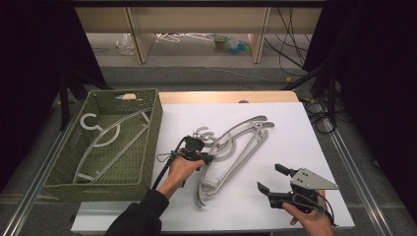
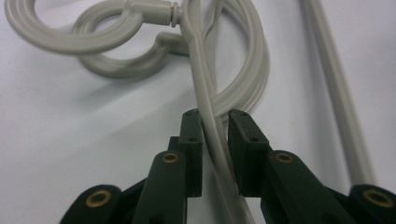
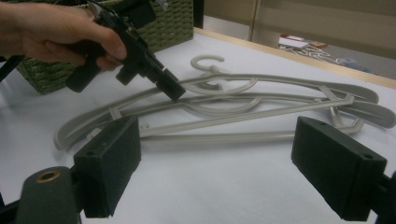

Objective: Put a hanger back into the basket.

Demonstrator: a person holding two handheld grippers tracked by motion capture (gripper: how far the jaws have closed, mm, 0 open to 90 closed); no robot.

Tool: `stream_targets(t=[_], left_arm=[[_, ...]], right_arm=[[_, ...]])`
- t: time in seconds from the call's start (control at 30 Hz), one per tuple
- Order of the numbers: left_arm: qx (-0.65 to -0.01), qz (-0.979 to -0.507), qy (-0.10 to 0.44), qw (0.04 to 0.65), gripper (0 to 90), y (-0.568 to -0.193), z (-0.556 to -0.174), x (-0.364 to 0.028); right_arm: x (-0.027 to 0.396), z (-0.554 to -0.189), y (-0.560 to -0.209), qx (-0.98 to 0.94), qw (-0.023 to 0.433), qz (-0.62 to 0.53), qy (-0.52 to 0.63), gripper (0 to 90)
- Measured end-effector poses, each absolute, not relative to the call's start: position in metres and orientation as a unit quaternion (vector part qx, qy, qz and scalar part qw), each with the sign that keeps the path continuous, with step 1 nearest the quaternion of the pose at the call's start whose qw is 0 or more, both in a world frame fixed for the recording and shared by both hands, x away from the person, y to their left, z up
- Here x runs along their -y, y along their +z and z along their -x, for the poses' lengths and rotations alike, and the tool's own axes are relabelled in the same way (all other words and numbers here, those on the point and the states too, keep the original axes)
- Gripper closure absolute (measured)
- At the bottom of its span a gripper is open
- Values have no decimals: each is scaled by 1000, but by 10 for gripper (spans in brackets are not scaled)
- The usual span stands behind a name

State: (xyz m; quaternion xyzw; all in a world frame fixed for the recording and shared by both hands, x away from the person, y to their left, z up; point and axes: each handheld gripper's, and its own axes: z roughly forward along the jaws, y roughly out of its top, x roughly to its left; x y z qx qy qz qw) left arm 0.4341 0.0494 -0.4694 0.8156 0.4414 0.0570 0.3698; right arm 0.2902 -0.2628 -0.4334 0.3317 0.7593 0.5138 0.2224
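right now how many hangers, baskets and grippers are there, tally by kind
grey hangers: 3, two stacked on the table, one in the basket
green woven basket: 1
grippers: 2, left gripper shut on a hanger arm, right gripper open
total: 6

Table (image 1: 305, 147): basket (image 1: 150, 142) at left edge, one hanger (image 1: 110, 142) lying inside it. Stacked hangers (image 1: 236, 147) lie on the table middle, just right of the basket. Left gripper (image 1: 199, 157) at the stack's left side; right gripper (image 1: 269, 181) nearer the front, well apart.
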Motion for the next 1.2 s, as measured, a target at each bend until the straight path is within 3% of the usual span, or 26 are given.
stream_targets(t=[0.13,0.4,0.73,1.2], left_arm=[[-440,-809,83,380,770,-464,-430,-48],[-433,-798,77,412,790,-460,-426,-47],[-429,-782,106,439,816,-443,-417,-50],[-446,-747,95,484,817,-420,-416,-68]], right_arm=[[263,-291,-434,-758,227,-330,515,168],[262,-291,-434,-756,225,-332,518,169],[263,-290,-433,-758,225,-331,516,168],[263,-291,-433,-757,225,-331,517,169]])
